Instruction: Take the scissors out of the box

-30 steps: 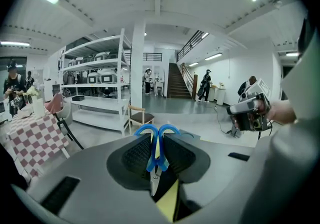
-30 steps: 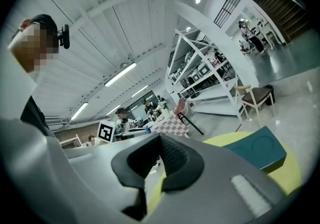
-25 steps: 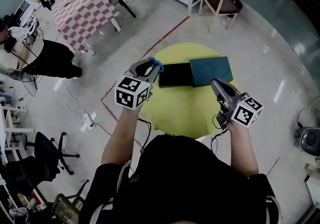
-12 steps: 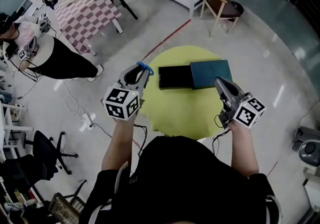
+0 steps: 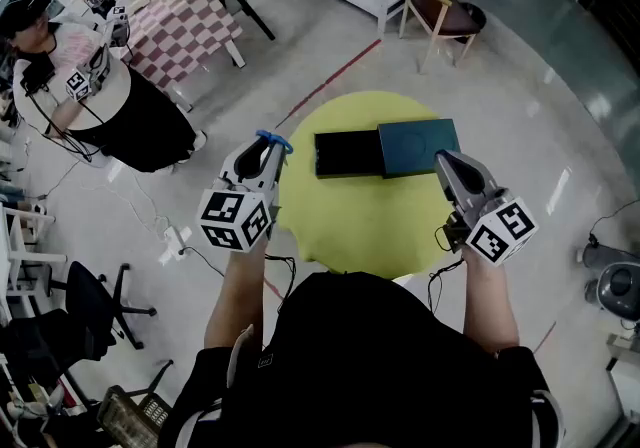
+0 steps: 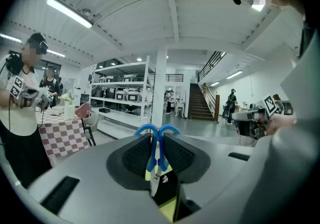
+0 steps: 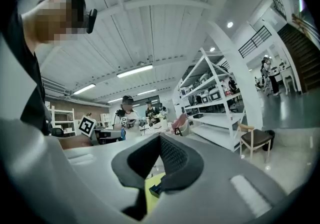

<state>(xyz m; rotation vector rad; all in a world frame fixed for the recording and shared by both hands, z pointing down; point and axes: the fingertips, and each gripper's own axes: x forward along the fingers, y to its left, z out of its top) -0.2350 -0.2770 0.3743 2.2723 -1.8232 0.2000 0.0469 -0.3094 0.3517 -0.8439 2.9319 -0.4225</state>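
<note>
Blue-handled scissors point(image 5: 273, 141) stick out of my left gripper point(image 5: 263, 149), which is shut on them and hangs over the floor just left of the yellow round table point(image 5: 370, 211). In the left gripper view the two blue handle loops point(image 6: 157, 135) sit squeezed between the pads, blades pointing back towards the camera. The box lies on the table's far side as a black tray point(image 5: 347, 153) with its teal lid point(image 5: 420, 145) beside it. My right gripper point(image 5: 447, 160) hovers by the lid's right end, jaws together with nothing between them; the right gripper view shows its tips point(image 7: 159, 140) meeting.
A person point(image 5: 95, 86) with marker-cube grippers stands at the upper left, near a checkered table point(image 5: 175, 21). A wooden chair point(image 5: 440, 6) stands beyond the table. A power strip and cables point(image 5: 175, 236) lie on the floor at left, near an office chair point(image 5: 95, 301).
My left gripper has carried the scissors left, from beside the black tray out past the table's edge. The right gripper has rolled and lifted slightly. The person at upper left has come further into view.
</note>
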